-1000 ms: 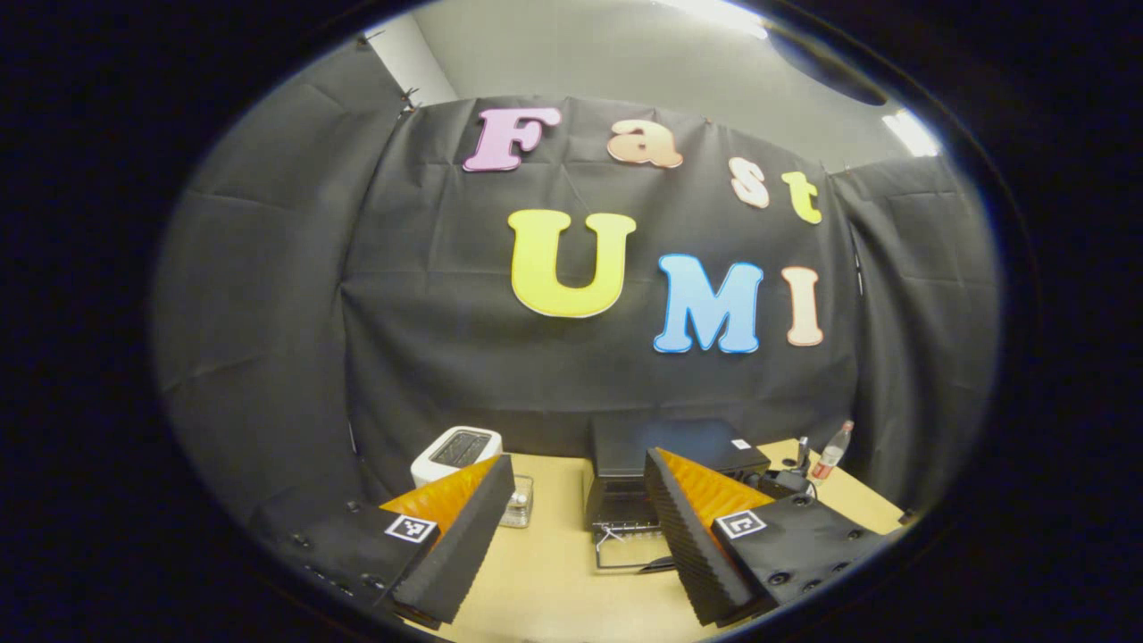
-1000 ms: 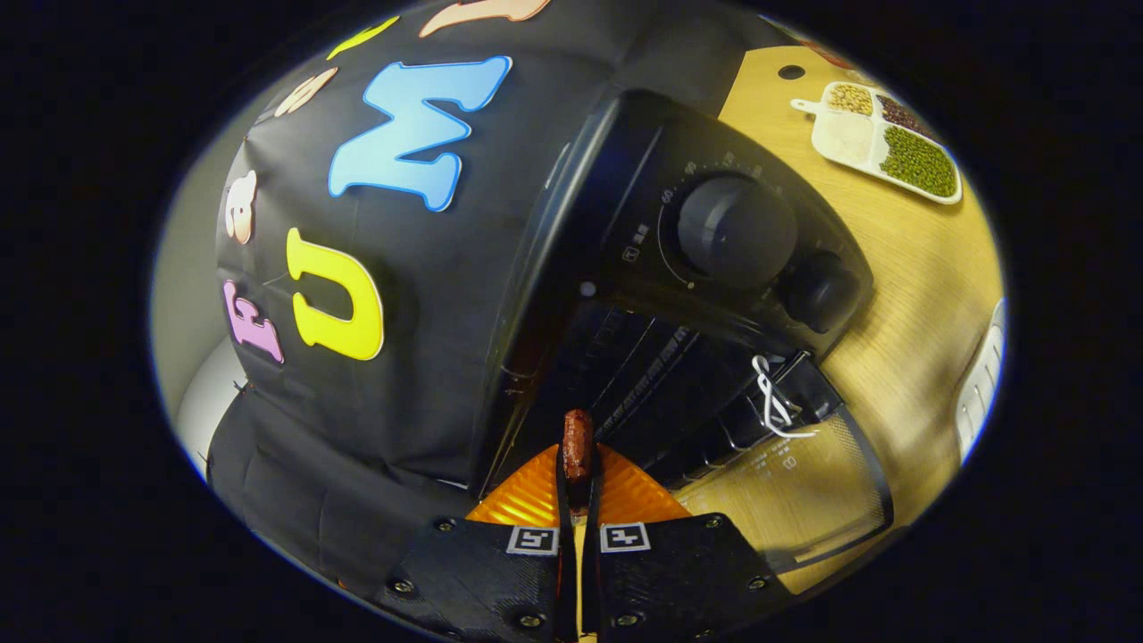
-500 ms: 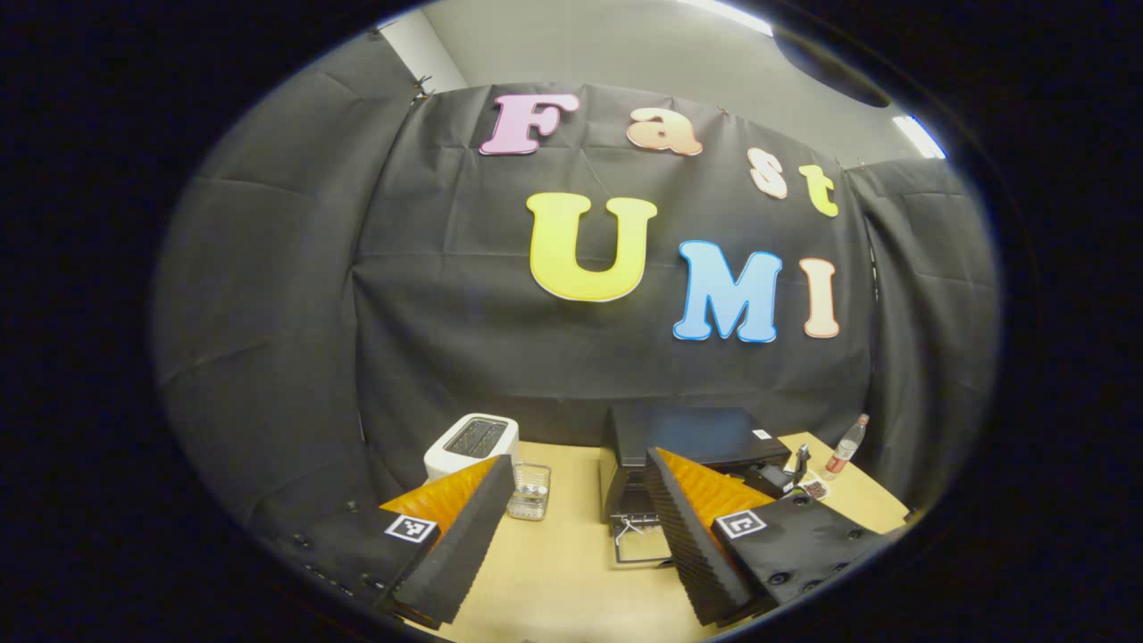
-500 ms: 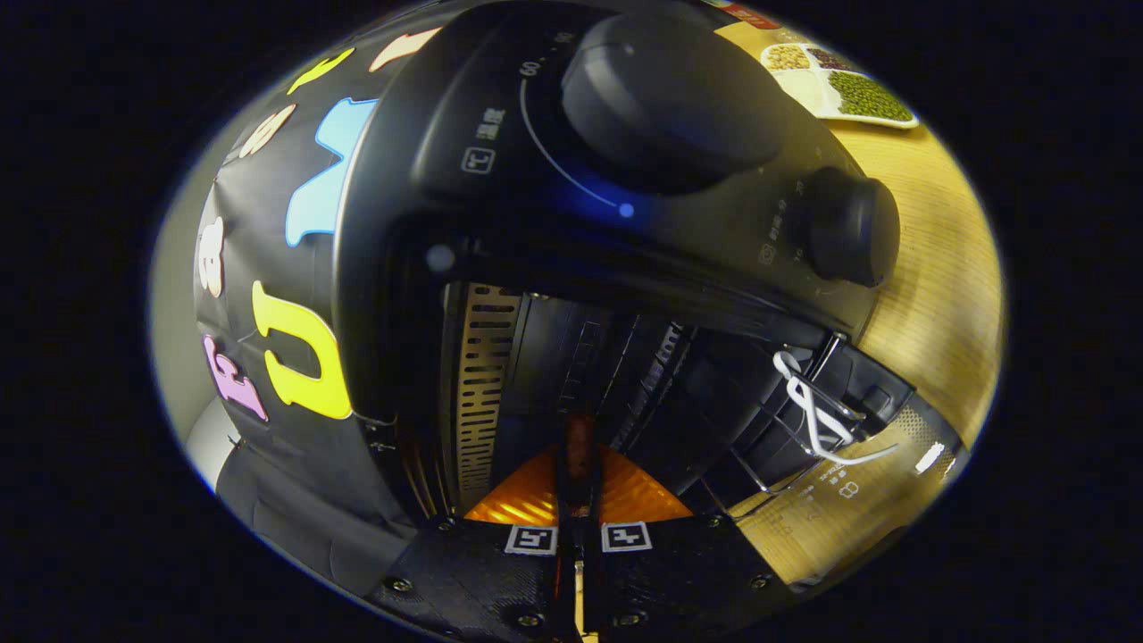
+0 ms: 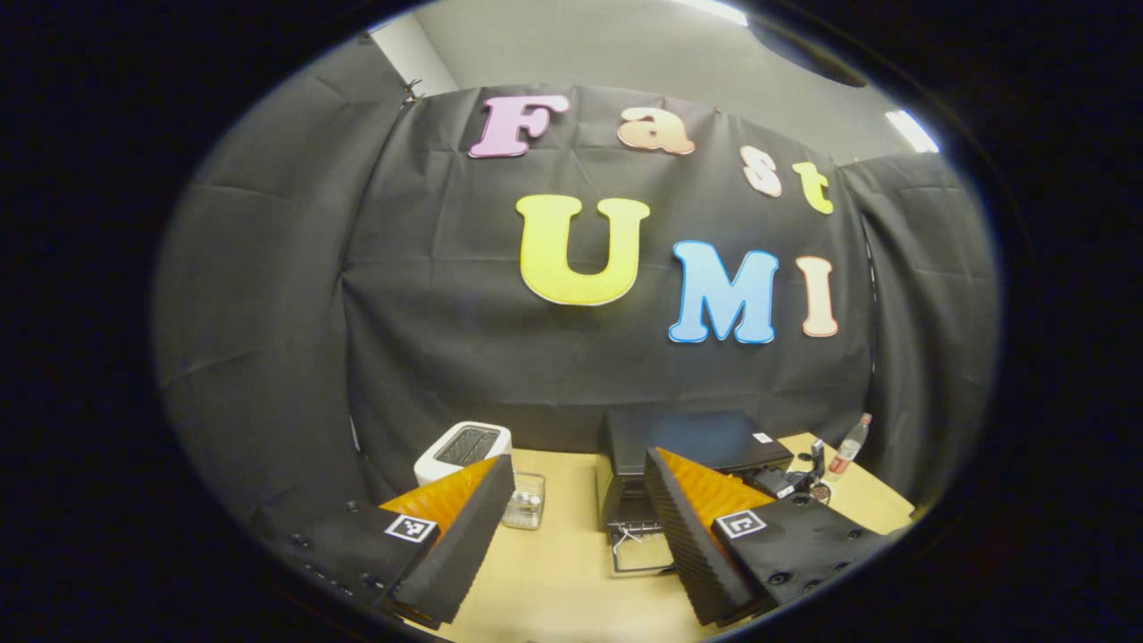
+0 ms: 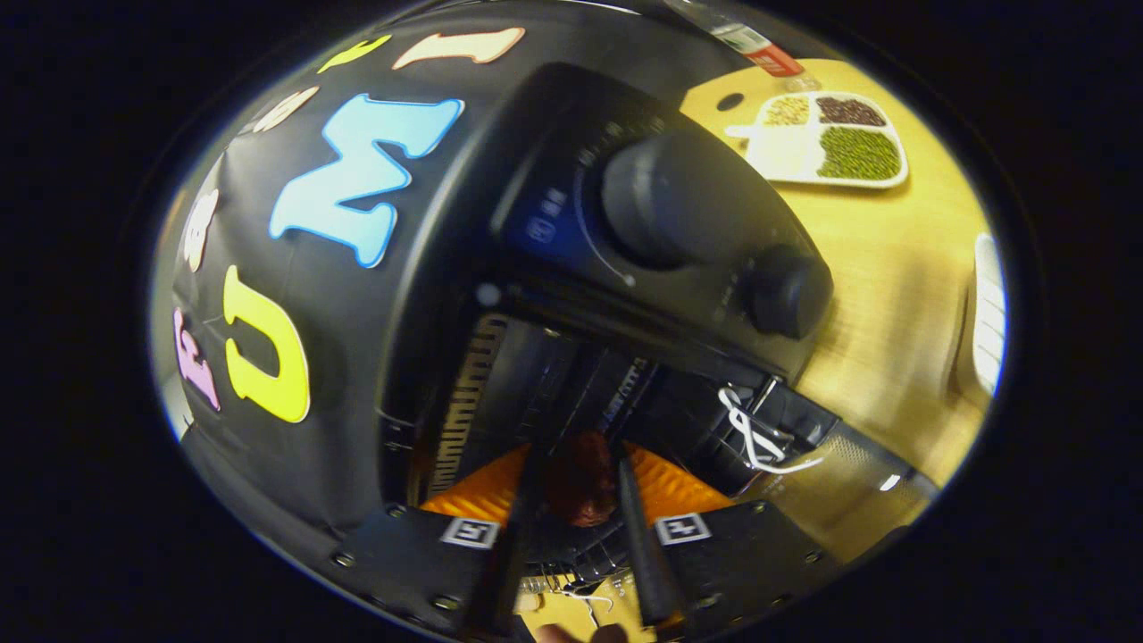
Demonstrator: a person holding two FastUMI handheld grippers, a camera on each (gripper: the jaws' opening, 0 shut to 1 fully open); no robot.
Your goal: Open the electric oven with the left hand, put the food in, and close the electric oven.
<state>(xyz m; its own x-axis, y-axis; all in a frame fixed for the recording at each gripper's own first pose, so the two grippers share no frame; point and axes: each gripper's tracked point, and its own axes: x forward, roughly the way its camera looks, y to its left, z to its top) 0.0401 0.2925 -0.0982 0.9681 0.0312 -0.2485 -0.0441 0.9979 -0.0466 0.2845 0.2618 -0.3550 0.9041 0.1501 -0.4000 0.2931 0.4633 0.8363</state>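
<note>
The left gripper view is looking from well back and high, facing the booth's rear wall, taking in the black box-shaped electric oven (image 5: 688, 446) on the pale wooden table (image 5: 563, 563). The right gripper view is sitting close at the same oven's (image 6: 625, 268) open mouth, rolled sideways. Both are sharing oven and table (image 6: 884, 295).

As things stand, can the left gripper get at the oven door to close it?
Probably yes. The left gripper is open and holds nothing, and bare table lies between it and the dropped oven door. The right gripper at the oven mouth may have to withdraw first.
</note>
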